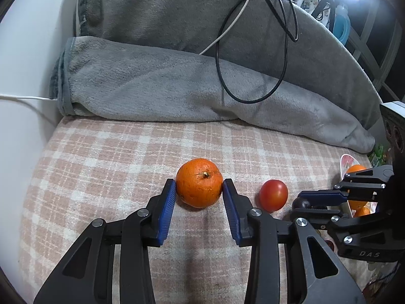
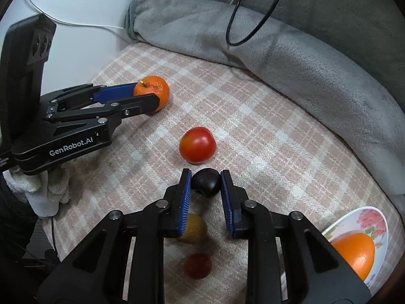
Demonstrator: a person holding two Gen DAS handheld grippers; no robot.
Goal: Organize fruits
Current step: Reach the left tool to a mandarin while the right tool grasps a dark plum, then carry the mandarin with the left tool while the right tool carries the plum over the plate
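Observation:
An orange lies on the checked cloth; my left gripper has its blue pads against both sides of it, also seen in the right wrist view. A red tomato lies in the middle. My right gripper is closed on a dark plum just above the cloth. A yellow-brown fruit and a dark red fruit lie under the right gripper. A flowered white bowl at the right holds oranges.
A rolled grey blanket borders the far side, with a black cable and a white cable lying on it. A white wall is at the left. A gloved hand holds the left gripper.

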